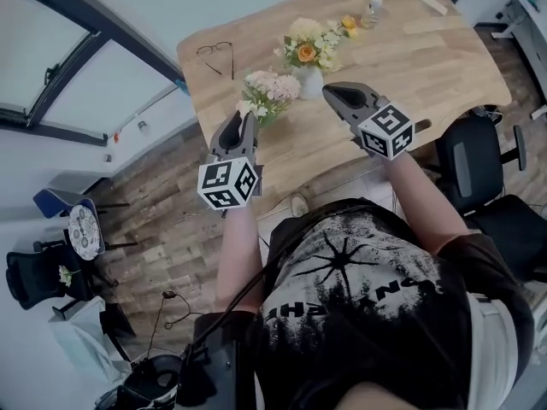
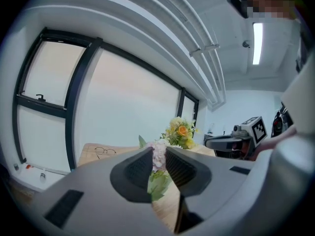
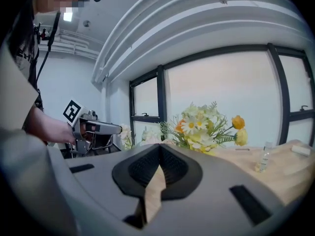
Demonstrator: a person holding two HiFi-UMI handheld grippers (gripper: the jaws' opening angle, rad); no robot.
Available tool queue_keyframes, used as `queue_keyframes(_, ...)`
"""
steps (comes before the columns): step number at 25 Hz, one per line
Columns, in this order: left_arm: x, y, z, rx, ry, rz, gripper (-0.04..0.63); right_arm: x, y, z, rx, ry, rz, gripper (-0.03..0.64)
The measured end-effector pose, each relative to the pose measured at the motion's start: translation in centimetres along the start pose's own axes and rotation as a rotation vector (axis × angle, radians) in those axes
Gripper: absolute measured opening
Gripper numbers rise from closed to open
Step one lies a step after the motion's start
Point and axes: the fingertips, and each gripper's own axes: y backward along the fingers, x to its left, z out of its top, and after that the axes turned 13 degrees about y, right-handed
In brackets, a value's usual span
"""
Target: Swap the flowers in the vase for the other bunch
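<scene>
The left gripper (image 1: 242,123) (image 2: 158,152) clamps the stems of the pink bunch (image 1: 272,87) (image 2: 158,183) over the table (image 1: 419,54) edge. Its long axis runs 7 to 1 o'clock, blooms leading, at 8 o'clock of the vase (image 1: 310,83). The yellow bunch (image 1: 309,48) (image 3: 209,127) stands upright inside. The right gripper (image 1: 330,93) (image 3: 160,149) is closed, empty.

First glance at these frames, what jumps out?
The pink bunch clamped in the left gripper, at the near edge of the wooden table. Just behind it, a yellow and orange bouquet stands in a white vase. The right gripper is beside the vase, jaws shut on nothing.
</scene>
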Motion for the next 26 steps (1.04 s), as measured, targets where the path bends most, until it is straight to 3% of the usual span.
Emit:
queue_keyframes(12,-4.6,1.9,-1.8,-0.035,0.007,0.091,0.091,-0.1,4.6,-1.0,-0.003,0.014,0.099,0.018)
queue_keyframes(26,-7.3,2.6,-3.7,-0.036,0.006,0.116,0.091,-0.6,7.8,-2.1,-0.010,0.010,0.111,0.018)
